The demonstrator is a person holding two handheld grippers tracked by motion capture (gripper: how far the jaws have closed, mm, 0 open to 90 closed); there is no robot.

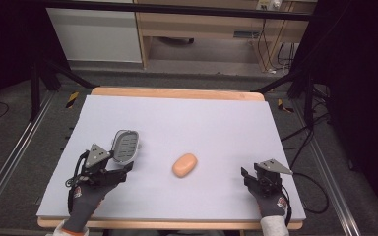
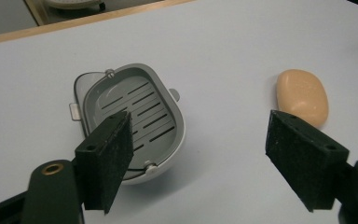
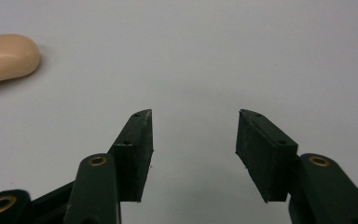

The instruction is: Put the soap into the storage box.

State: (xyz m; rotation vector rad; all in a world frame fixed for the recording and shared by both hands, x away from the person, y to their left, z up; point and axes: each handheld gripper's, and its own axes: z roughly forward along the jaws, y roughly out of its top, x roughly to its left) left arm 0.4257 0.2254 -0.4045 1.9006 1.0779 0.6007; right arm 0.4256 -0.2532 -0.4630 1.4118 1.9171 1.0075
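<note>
the left gripper (image 2: 198, 158) is held wide, nothing between its pads, just short of the soap dish (image 2: 130, 119); one jaw is seen over the dish's near rim. the right gripper (image 3: 195, 149) is parted about halfway and empty over the bare white table (image 1: 202, 118), well apart from the soap (image 1: 185, 165). a closing on the thin rim alone could tip or skid the light dish; the smooth, rounded soap could likewise be squeezed out of flat pads. the dish is grey, oval, slotted, open and empty, left of the peach-coloured bar lying mid-table.
</note>
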